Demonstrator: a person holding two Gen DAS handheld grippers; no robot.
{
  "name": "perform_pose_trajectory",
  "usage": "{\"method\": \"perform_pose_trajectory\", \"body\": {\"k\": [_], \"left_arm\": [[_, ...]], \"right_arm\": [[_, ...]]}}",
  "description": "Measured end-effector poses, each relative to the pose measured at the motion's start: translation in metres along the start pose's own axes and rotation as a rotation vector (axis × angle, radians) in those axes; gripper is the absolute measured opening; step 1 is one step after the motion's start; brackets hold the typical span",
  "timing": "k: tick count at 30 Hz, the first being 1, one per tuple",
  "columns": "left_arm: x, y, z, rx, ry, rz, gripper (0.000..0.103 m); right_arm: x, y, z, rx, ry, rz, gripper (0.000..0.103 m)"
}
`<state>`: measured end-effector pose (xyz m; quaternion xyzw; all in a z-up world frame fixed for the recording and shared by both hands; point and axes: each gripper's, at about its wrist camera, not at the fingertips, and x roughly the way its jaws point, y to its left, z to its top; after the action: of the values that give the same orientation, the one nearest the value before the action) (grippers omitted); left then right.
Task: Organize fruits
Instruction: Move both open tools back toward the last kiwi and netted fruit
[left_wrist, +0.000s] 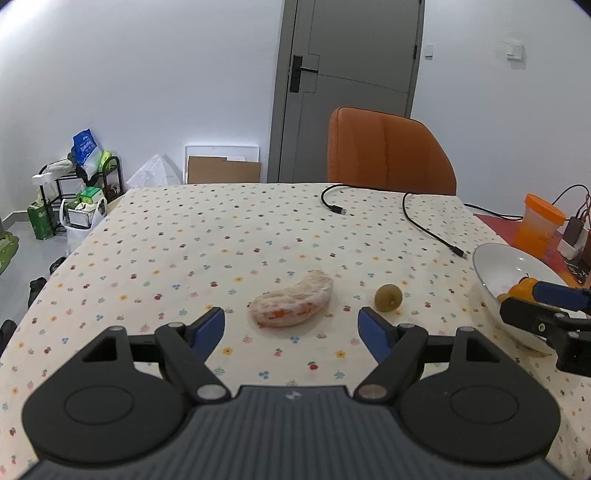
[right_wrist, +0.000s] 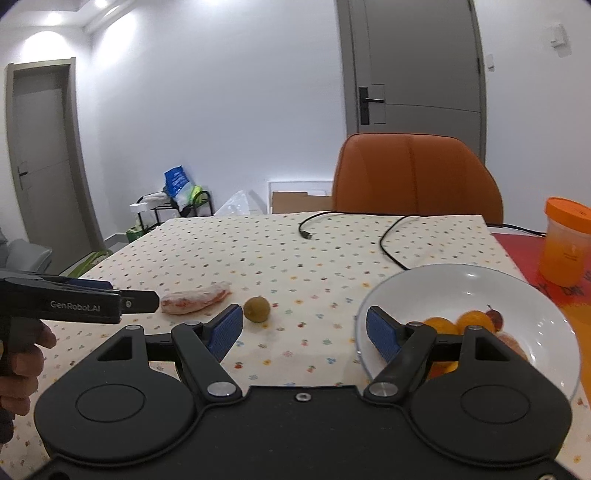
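A peeled pomelo-like segment (left_wrist: 292, 302) with pale skin and orange flesh lies on the dotted tablecloth, just ahead of my open left gripper (left_wrist: 291, 329). A small green-brown fruit (left_wrist: 388, 297) sits to its right. In the right wrist view the same segment (right_wrist: 195, 297) and round fruit (right_wrist: 256, 309) lie ahead on the left. My right gripper (right_wrist: 305, 329) is open and empty, its right finger over the rim of a white bowl (right_wrist: 524, 295) holding several orange fruits (right_wrist: 474, 320) and a small red one (right_wrist: 494, 317).
Black USB cables (left_wrist: 424, 225) trail across the far part of the table. An orange chair (left_wrist: 388, 155) stands behind it. An orange-lidded cup (right_wrist: 567, 242) sits at the right on a red mat. A hand (right_wrist: 18, 365) holds the left gripper.
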<state>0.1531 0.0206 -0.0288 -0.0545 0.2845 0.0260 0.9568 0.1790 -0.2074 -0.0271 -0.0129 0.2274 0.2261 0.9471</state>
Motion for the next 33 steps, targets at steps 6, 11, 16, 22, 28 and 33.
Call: {"method": "perform_pose_trajectory", "body": {"k": [6, 11, 16, 22, 28, 33], "left_arm": [[0.003, 0.005, 0.001, -0.010, 0.003, 0.002, 0.078], [0.006, 0.009, 0.007, -0.038, 0.000, 0.007, 0.078], [0.010, 0.009, 0.011, -0.035, -0.004, 0.009, 0.078], [0.018, 0.011, 0.017, -0.042, 0.008, 0.021, 0.078], [0.025, 0.012, 0.022, -0.049, 0.011, 0.019, 0.078], [0.031, 0.012, 0.022, -0.053, 0.022, 0.014, 0.078]], "right_arm": [[0.011, 0.007, 0.003, -0.026, 0.011, 0.026, 0.073], [0.024, 0.012, 0.007, -0.039, 0.032, 0.048, 0.072], [0.035, 0.017, 0.013, -0.061, 0.042, 0.070, 0.070], [0.050, 0.021, 0.016, -0.070, 0.070, 0.088, 0.064], [0.065, 0.024, 0.016, -0.082, 0.109, 0.096, 0.060], [0.077, 0.025, 0.015, -0.085, 0.131, 0.098, 0.056]]}}
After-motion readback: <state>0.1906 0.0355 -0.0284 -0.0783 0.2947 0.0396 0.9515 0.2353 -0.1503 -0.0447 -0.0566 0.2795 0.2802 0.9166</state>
